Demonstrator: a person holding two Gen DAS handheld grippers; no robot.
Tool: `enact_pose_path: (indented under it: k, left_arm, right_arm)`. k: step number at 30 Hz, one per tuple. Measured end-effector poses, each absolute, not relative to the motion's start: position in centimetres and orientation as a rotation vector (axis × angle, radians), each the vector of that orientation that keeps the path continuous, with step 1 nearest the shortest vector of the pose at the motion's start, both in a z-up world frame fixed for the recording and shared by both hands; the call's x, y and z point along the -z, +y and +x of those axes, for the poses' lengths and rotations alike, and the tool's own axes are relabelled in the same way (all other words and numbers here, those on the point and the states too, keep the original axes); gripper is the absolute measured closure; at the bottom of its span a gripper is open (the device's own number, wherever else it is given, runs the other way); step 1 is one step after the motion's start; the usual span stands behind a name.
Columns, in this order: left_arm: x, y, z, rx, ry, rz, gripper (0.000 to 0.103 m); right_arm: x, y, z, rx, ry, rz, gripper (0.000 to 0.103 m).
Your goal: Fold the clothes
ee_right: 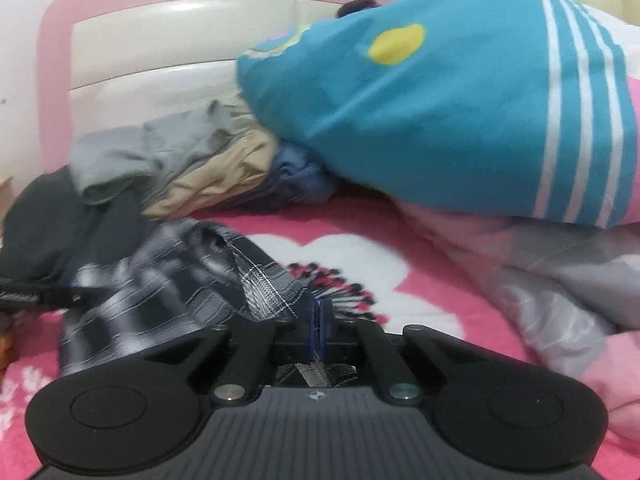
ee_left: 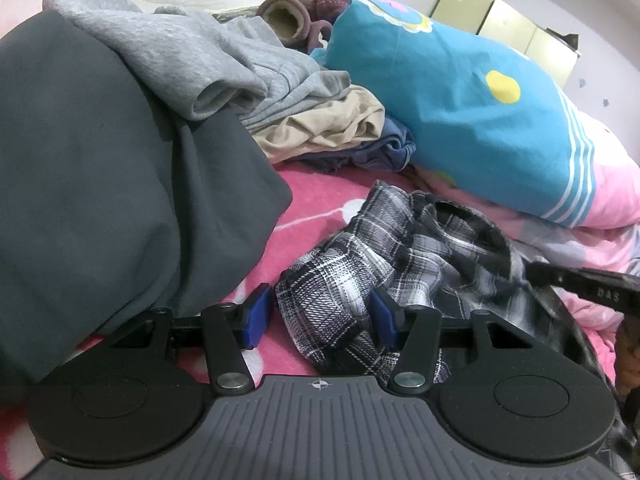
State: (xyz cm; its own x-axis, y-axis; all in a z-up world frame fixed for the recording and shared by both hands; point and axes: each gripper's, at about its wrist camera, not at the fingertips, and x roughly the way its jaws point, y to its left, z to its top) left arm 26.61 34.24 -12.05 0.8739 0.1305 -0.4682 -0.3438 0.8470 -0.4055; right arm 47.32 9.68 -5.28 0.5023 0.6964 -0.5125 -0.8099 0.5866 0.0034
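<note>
Bedsheet pink under my plaid shirt; right fingers pinch its edge, left fingers gape around a fold, headboard behind.

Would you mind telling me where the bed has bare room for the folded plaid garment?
Bare pink sheet lies between the plaid garment and the blue pillow. Crowded: the clothes pile by the headboard, and the dark grey garment.

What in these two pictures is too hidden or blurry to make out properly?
- Plaid garment: its type; bunched, cut off at the left wrist view's lower right edge, blurred in the right wrist view.
- Left gripper: whether its pads press the cloth between them.
- Blue garment: mostly hidden under the pillow.
- Purple item: far, partly hidden.
</note>
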Motion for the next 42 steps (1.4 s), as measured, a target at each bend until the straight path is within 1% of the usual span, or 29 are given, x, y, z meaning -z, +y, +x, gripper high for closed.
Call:
enact_pose_path:
  k: [3,6,10,13,16,18,22,25,27,30,34,36,37,40,42]
  left_arm:
    - [12.1,34.3,26.6,-0.259,0.443,-0.503,0.050]
    - [12.1,34.3,26.6,-0.259,0.442,-0.504,0.050]
    - [12.2,34.4,26.6,-0.254,0.436,-0.513,0.050]
    - [12.2,34.6,26.5,-0.251,0.433,-0.525,0.050]
    - [12.2,34.6,26.6,-0.252,0.433,-0.526,0.050]
    - [12.2,34.7,26.6,-0.253,0.435,-0.528,0.050]
    - [11.2,34.6,26.1,-0.291,0.423,-0.519,0.049]
    - [9.3,34.1,24.3,-0.352,0.375,-0.482,0.049]
    - [7.8,33.4,22.8,-0.380,0.337,-0.444,0.049]
    - [5.5,30.9,22.2,-0.357,0.340,-0.390,0.049]
    - [4.2,24.6,26.0,-0.220,0.454,-0.359,0.049]
    - [4.0,21.1,28.4,-0.147,0.523,-0.348,0.049]
    - [4.2,19.6,29.5,-0.121,0.548,-0.341,0.049]
    - [6.2,16.3,31.9,-0.154,0.581,-0.266,0.055]
    - [7.4,14.7,33.1,-0.185,0.596,-0.214,0.056]
  right_arm:
    - [6.5,11.0,48.1,-0.881,0.515,-0.289,0.102]
    - [9.0,12.2,49.1,-0.836,0.568,-0.312,0.102]
    - [9.7,10.8,52.1,-0.748,0.667,-0.075,0.102]
    - [8.7,6.9,53.9,-0.705,0.722,0.222,0.101]
    - [5.7,1.7,52.6,-0.688,0.685,0.380,0.101]
    - [3.4,-2.1,50.2,-0.679,0.642,0.401,0.100]
    - [-1.0,-10.8,43.8,-0.628,0.586,0.362,0.100]
    - [-3.4,-16.9,38.7,-0.565,0.570,0.307,0.100]
    - [-3.9,-20.3,35.5,-0.517,0.567,0.256,0.100]
    - [-3.4,-23.9,32.3,-0.467,0.556,0.177,0.100]
    - [-1.2,-24.0,32.4,-0.484,0.584,0.127,0.100]
    - [0.4,-22.4,33.3,-0.525,0.602,0.100,0.100]
    - [1.1,-21.5,33.4,-0.543,0.608,0.071,0.100]
    - [3.8,-18.0,34.5,-0.566,0.641,-0.060,0.100]
    - [5.2,-16.4,33.9,-0.561,0.624,-0.199,0.100]
